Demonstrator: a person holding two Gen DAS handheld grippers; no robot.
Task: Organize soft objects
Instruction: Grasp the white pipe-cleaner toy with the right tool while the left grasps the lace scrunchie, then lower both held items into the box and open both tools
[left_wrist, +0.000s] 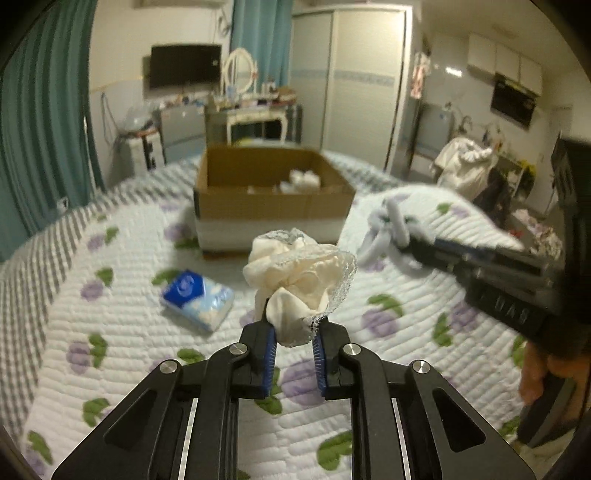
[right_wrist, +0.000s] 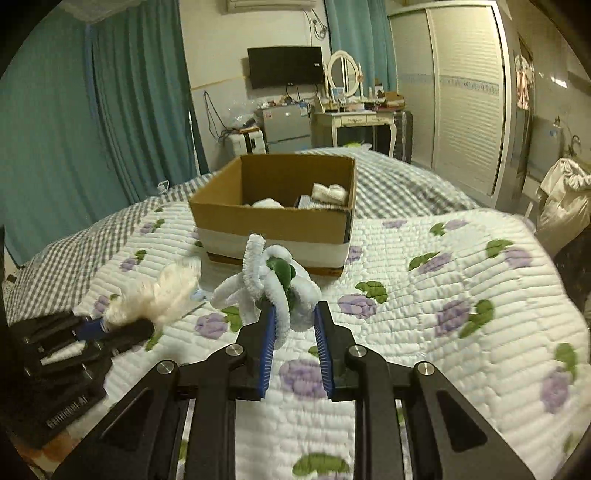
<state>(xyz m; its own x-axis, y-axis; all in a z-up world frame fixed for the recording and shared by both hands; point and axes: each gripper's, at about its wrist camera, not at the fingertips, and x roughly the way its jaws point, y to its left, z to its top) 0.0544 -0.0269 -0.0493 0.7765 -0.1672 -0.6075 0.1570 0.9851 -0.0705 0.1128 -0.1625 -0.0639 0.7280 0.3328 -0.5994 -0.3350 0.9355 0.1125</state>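
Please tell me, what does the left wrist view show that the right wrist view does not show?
Only the left wrist view shows the blue tissue pack lying on the quilt, and the kitchen corner at the far right. Only the right wrist view shows the air conditioner above the TV and more of the box's contents. Both show the cardboard box, the flowered quilt, the left gripper shut on the cream lace cloth, and the right gripper shut on the white pipe-cleaner flower.
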